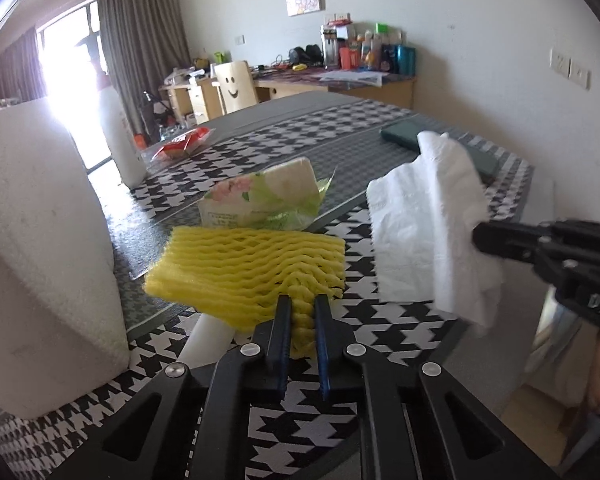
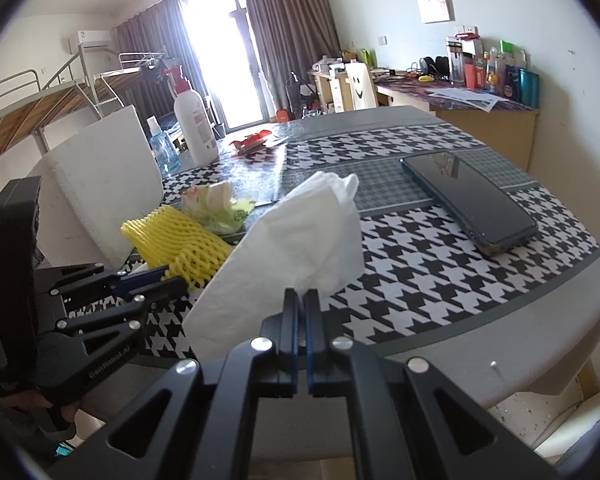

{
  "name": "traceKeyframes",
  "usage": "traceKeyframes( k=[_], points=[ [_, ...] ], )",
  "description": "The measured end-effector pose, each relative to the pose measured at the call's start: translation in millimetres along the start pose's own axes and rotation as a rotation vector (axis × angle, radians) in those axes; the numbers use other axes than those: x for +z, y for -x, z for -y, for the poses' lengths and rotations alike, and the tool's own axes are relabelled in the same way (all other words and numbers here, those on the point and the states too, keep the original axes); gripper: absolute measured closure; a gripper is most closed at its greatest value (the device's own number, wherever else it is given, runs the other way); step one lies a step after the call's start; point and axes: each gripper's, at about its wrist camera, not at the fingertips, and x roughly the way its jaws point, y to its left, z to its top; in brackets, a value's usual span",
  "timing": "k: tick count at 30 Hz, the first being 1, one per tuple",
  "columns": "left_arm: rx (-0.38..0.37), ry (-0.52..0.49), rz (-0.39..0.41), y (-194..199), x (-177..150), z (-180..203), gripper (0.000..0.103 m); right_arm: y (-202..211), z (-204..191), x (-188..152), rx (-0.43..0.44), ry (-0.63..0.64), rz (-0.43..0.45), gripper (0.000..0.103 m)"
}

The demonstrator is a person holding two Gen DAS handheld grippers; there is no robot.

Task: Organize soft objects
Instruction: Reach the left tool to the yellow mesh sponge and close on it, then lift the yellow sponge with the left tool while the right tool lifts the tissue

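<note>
On the houndstooth table, yellow foam netting is pinched by the left gripper; a white tissue is clamped by the right gripper. A blue bottle, perhaps sanitizer, appears only from the right wrist.

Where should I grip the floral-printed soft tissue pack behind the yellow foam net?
Take the floral tissue pack across its raised white end, coming from above. It lies tilted behind the yellow foam net, so a low frontal approach is blocked.
</note>
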Motion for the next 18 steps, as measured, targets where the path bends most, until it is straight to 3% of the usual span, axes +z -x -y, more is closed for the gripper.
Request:
traceKeyframes(
  k=[18],
  points=[
    [0.017,0.013,0.134,44.4,4.5,-15.2,0.091,9.5,-19.0,6.8,0.013,0.029,0.045,0.098]
  ],
)
